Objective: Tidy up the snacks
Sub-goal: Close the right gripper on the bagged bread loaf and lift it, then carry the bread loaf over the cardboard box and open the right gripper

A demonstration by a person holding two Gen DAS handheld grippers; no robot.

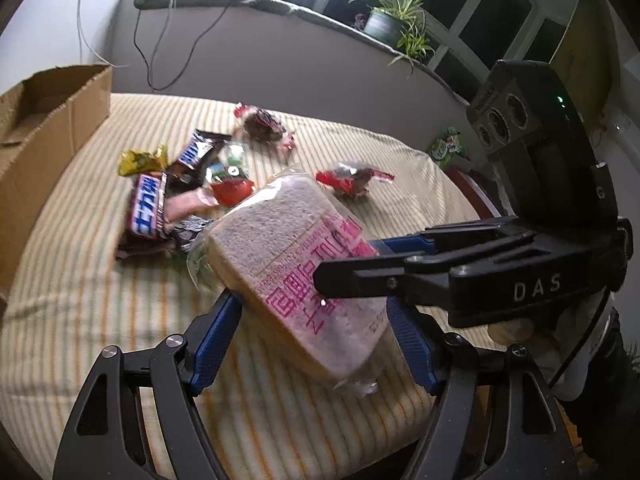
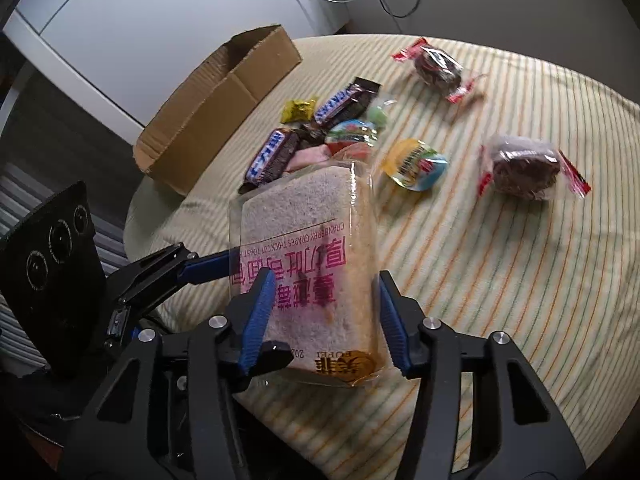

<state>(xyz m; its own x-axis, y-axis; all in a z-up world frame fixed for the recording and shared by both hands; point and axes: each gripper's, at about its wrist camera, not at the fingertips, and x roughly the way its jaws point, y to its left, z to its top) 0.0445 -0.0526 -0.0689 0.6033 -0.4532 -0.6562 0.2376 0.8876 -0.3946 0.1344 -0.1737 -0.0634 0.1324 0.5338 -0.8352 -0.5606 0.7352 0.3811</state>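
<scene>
A bagged slice of toast with pink print (image 1: 296, 264) (image 2: 312, 264) is held above the striped cloth between both grippers. My left gripper (image 1: 316, 328) is closed on its near end, blue pads on both sides. My right gripper (image 2: 324, 320) is closed on the toast too; it reaches in from the right in the left wrist view (image 1: 352, 268). The left gripper shows at left in the right wrist view (image 2: 208, 268). Snickers bars (image 1: 150, 208) (image 2: 272, 156), a yellow candy (image 1: 140, 160) (image 2: 298, 110), jelly cups (image 1: 232, 192) (image 2: 416, 164) and wrapped brown cakes (image 1: 262, 124) (image 2: 524, 172) lie on the cloth.
An open cardboard box (image 1: 44, 128) (image 2: 216, 100) stands at the table's left edge. A second brown cake (image 1: 352, 178) (image 2: 438, 68) lies farther out. A green packet (image 1: 448, 148) and a potted plant (image 1: 388, 24) sit by the wall ledge. Cables hang down the wall.
</scene>
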